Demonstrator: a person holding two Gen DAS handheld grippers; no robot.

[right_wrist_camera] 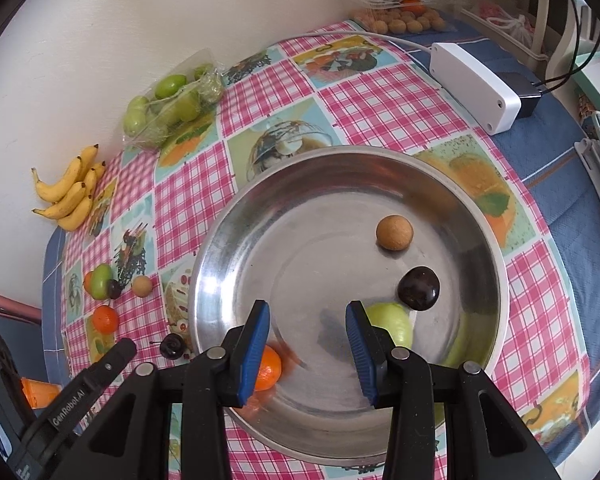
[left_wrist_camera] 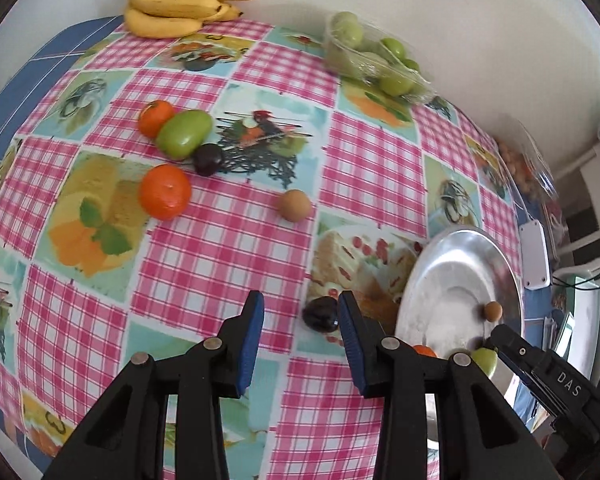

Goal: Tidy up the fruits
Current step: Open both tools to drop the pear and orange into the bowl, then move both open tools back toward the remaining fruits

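A steel plate (right_wrist_camera: 452,184) holds a tan round fruit (right_wrist_camera: 394,232), a dark plum (right_wrist_camera: 418,288), a green fruit (right_wrist_camera: 392,322) and a tangerine (right_wrist_camera: 269,368). My right gripper (right_wrist_camera: 308,312) is open and empty just above the plate. My left gripper (left_wrist_camera: 300,308) is open over the cloth, with a dark plum (left_wrist_camera: 320,314) by its right finger, left of the plate (left_wrist_camera: 432,276). Two tangerines (left_wrist_camera: 165,191), a green fruit (left_wrist_camera: 184,134), another dark plum (left_wrist_camera: 208,159) and a tan fruit (left_wrist_camera: 295,205) lie loose on the cloth.
A bunch of bananas (left_wrist_camera: 180,0) and a wrapped tray of green fruits (left_wrist_camera: 374,58) sit by the wall. A clear box of tan fruits (right_wrist_camera: 404,20) and a white adapter box (right_wrist_camera: 476,80) sit at the back right.
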